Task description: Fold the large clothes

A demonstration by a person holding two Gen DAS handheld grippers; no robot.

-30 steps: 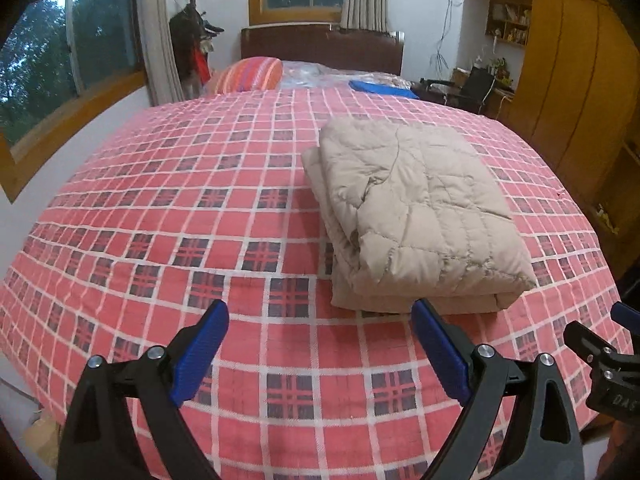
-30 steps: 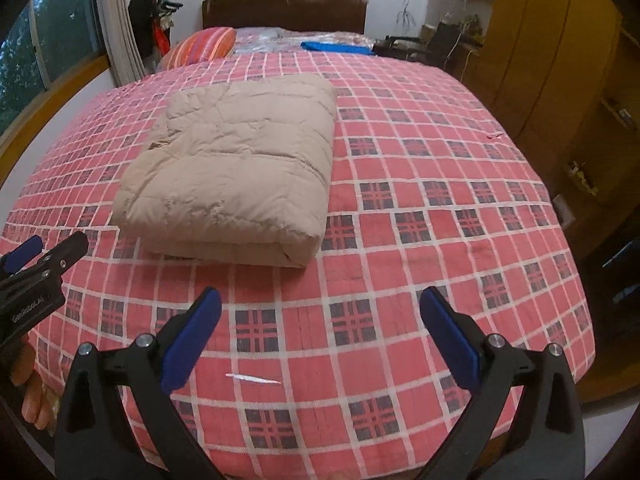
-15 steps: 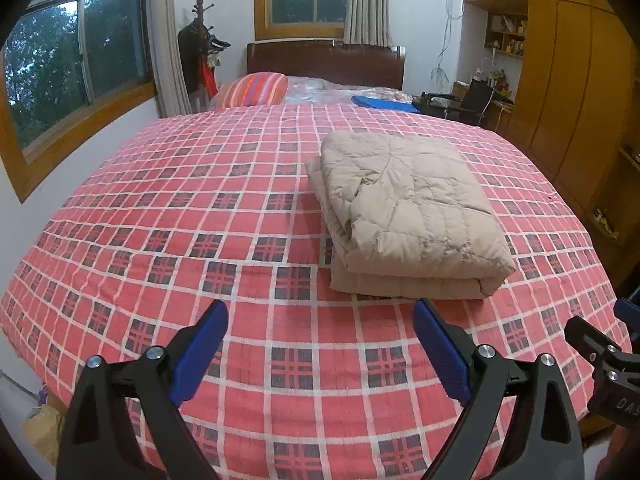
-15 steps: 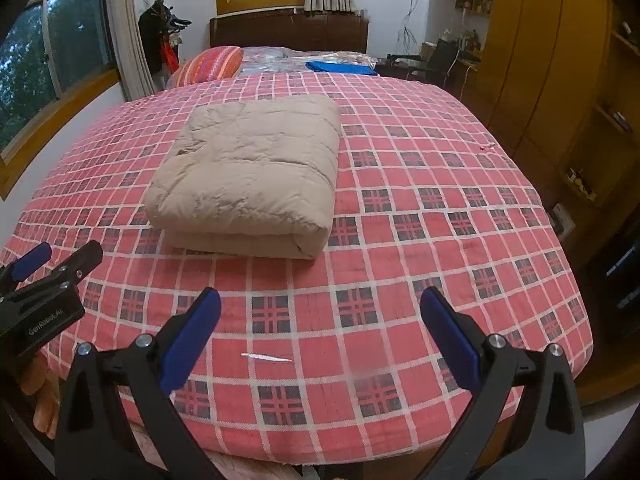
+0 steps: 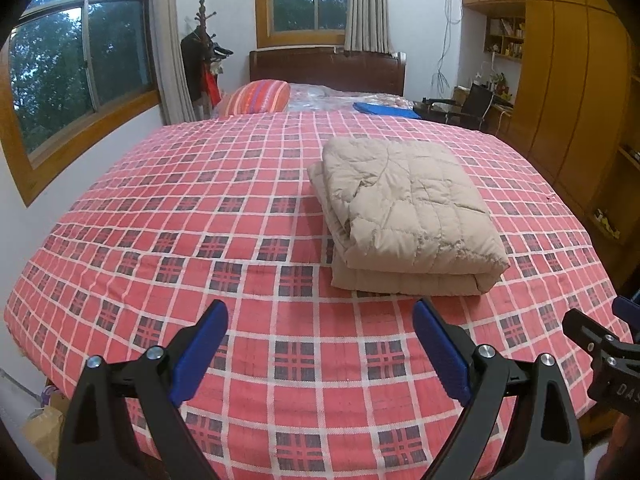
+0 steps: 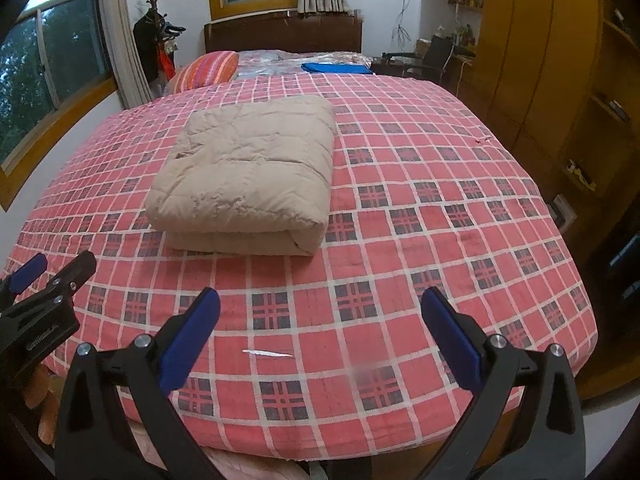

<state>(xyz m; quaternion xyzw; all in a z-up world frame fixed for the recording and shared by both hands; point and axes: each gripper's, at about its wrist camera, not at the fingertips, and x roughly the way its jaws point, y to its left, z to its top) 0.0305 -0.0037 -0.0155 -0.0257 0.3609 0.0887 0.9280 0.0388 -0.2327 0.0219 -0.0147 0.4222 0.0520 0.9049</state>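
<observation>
The folded beige quilted garment (image 5: 404,216) lies in a thick rectangular bundle on the bed (image 5: 200,216), on the red plaid cover, somewhat nearer the foot edge than the headboard and roughly midway between the two long sides; its rounded fold faces the foot edge, and looser layer edges show on its left side.

Going left to right: a window (image 5: 76,76) sits in the wall along the bed's left side, and a coat stand (image 5: 202,68) hung with dark clothes stands near the head-left corner. A striped orange pillow (image 5: 256,97) rests at the head end toward the left side, and a flat blue item (image 5: 386,110) lies at the head end toward the right. Wooden wardrobes (image 5: 568,88) line the wall past the bed's right edge.

The left gripper (image 5: 320,354) hangs above the foot edge, its jaws spread wide with nothing between them, well short of the garment. The right gripper (image 6: 320,340) is likewise over the foot edge, jaws released and empty, apart from the bundle. A thin white sliver (image 6: 268,354) lies on the cover near the foot edge between the right gripper's fingers (image 6: 188,340).
</observation>
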